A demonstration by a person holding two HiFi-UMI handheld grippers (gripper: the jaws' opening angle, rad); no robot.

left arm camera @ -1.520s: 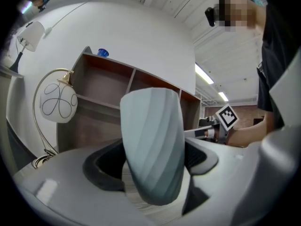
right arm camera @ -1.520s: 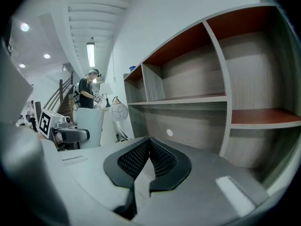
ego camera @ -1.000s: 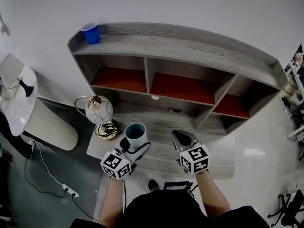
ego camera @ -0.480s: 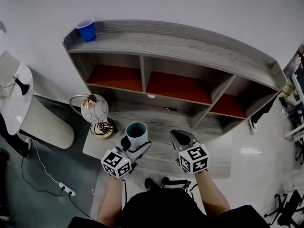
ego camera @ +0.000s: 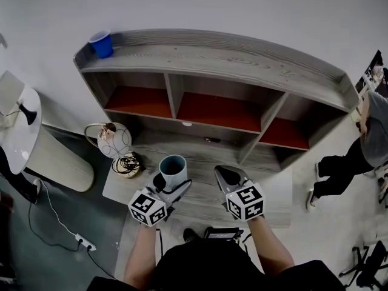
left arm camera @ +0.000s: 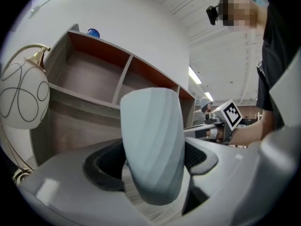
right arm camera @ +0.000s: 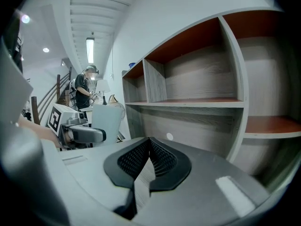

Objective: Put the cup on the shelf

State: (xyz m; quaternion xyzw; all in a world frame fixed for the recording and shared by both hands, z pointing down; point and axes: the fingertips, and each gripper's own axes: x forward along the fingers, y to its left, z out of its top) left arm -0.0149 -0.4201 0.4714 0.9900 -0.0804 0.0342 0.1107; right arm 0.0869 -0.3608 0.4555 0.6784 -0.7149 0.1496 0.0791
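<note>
A pale blue-grey cup (ego camera: 173,170) stands upright between the jaws of my left gripper (ego camera: 166,182), which is shut on it; up close the cup (left arm camera: 153,149) fills the left gripper view. My right gripper (ego camera: 227,176) hovers beside it to the right, shut and empty, its pads (right arm camera: 155,160) meeting at the tips. Ahead stands the grey wooden shelf unit (ego camera: 224,65) with three red-floored compartments (ego camera: 215,111) and a lower grey ledge (ego camera: 200,153). The shelf (right arm camera: 197,102) also shows in the right gripper view.
A blue plastic cup (ego camera: 100,44) sits on the shelf's top left corner. A white globe lamp (ego camera: 114,141) with coiled cable stands at the ledge's left end. A round white table (ego camera: 24,132) is at far left. A person (ego camera: 354,144) stands at the right.
The view has shifted slightly, so the shelf sits further left. A person has come into view at the right. Both grippers hold their places and the cup stays gripped.
</note>
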